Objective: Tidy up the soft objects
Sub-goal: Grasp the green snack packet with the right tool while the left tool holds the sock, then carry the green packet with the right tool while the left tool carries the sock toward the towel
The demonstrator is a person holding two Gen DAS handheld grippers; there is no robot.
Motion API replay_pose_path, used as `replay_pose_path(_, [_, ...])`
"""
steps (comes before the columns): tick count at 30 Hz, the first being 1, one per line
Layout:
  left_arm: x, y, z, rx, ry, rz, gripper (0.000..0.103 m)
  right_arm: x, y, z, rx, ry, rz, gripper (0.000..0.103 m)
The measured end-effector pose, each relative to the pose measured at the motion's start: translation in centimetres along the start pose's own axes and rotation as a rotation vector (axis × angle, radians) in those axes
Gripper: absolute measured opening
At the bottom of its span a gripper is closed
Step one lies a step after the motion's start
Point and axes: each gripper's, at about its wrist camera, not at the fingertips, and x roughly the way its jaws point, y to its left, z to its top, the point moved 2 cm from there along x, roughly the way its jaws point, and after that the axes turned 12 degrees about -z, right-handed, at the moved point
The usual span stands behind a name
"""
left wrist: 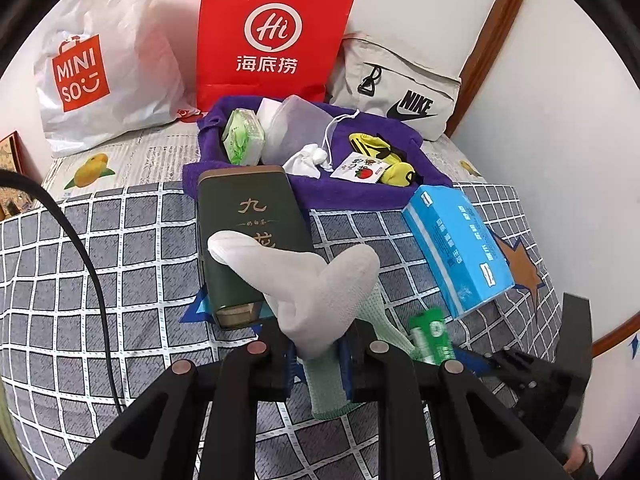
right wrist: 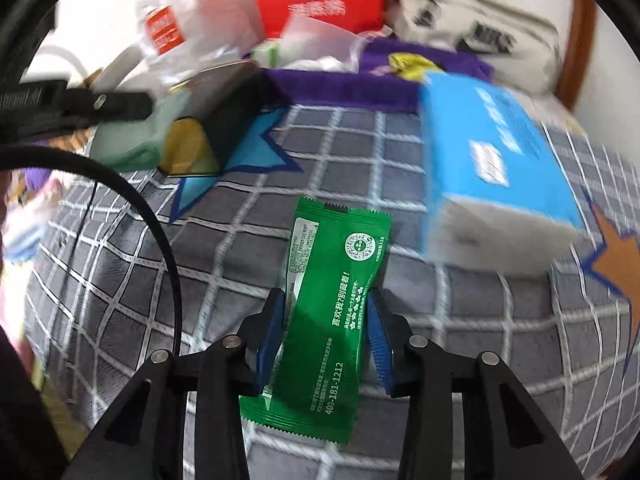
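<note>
My left gripper (left wrist: 320, 344) is shut on a white sock (left wrist: 320, 280) with a pale green cuff, which stands up out of the jaws above the checked bed cover (left wrist: 120, 280). Behind it a purple fabric bin (left wrist: 360, 196) holds a tissue pack, a white pouch, yellow socks and a small sachet. In the right wrist view, my right gripper (right wrist: 326, 312) has its blue pads (right wrist: 272, 332) pressed on both sides of a green snack packet (right wrist: 320, 360) lying on the cover. The left gripper's black finger (right wrist: 100, 104) shows at the upper left there.
A dark green tin (left wrist: 248, 232) lies in front of the bin, and a blue tissue box (left wrist: 456, 248) lies to the right. A red paper bag (left wrist: 276, 32), a white Miniso bag (left wrist: 100, 76) and a grey Nike pouch (left wrist: 400, 84) line the wall. A black cable (left wrist: 80, 248) crosses the left side.
</note>
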Motion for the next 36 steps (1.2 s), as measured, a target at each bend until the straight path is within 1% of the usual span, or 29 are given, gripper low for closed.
replay_pose_path(3, [-0.1, 0.0, -0.1, 0.002, -0.002, -0.006, 0.017, 0.0, -0.7, -0.1, 0.062, 0.024, 0.028, 0.042])
replay_pose_path(4, [-0.1, 0.0, -0.1, 0.003, -0.002, -0.010, 0.017, 0.0, -0.6, -0.2, 0.069, 0.026, 0.029, 0.045])
replay_pose_path(6, [0.0, -0.1, -0.1, 0.003, -0.001, -0.014, 0.017, -0.1, -0.1, -0.2, 0.071, 0.026, 0.005, 0.049])
replay_pose_path(8, [0.1, -0.3, 0.0, 0.007, 0.003, -0.016, 0.017, -0.1, 0.8, -0.1, 0.048, 0.010, -0.046, 0.049])
replay_pose_path(9, [0.1, -0.5, 0.0, 0.010, 0.005, -0.017, 0.017, -0.1, 1.4, -0.2, 0.015, -0.004, -0.080, 0.047])
replay_pose_path(10, [0.2, -0.6, 0.0, 0.013, 0.006, -0.017, 0.017, -0.2, 1.9, -0.4, -0.029, -0.018, -0.100, 0.042])
replay_pose_path(12, [0.3, -0.7, 0.0, 0.013, 0.009, -0.018, 0.017, -0.4, 2.0, -0.4, -0.055, -0.017, -0.071, 0.036])
replay_pose_path(15, [0.4, -0.9, -0.1, 0.020, 0.017, -0.012, 0.017, -0.7, 0.8, -0.1, -0.018, 0.016, -0.013, 0.033])
replay_pose_path(17, [0.4, -1.0, 0.0, 0.021, 0.018, -0.010, 0.017, -1.1, 0.3, 0.2, -0.006, 0.006, 0.005, 0.033])
replay_pose_path(22, [-0.4, -1.2, 0.3, 0.022, 0.004, -0.011, 0.017, -2.7, -0.1, 1.2, -0.046, -0.014, 0.020, 0.033])
replay_pose_path(27, [-1.5, -1.2, 1.2, 0.011, -0.020, 0.014, 0.017, -4.5, -0.2, 2.6, -0.074, -0.046, 0.054, 0.033])
replay_pose_path(31, [-2.1, -1.2, 2.1, 0.005, -0.031, 0.038, 0.017, -5.3, -1.0, 4.2, -0.065, -0.073, 0.082, 0.033])
replay_pose_path(36, [-2.7, -1.4, 3.0, 0.009, -0.038, 0.056, 0.017, -5.8, -2.1, 6.1, -0.044, -0.109, 0.098, 0.033])
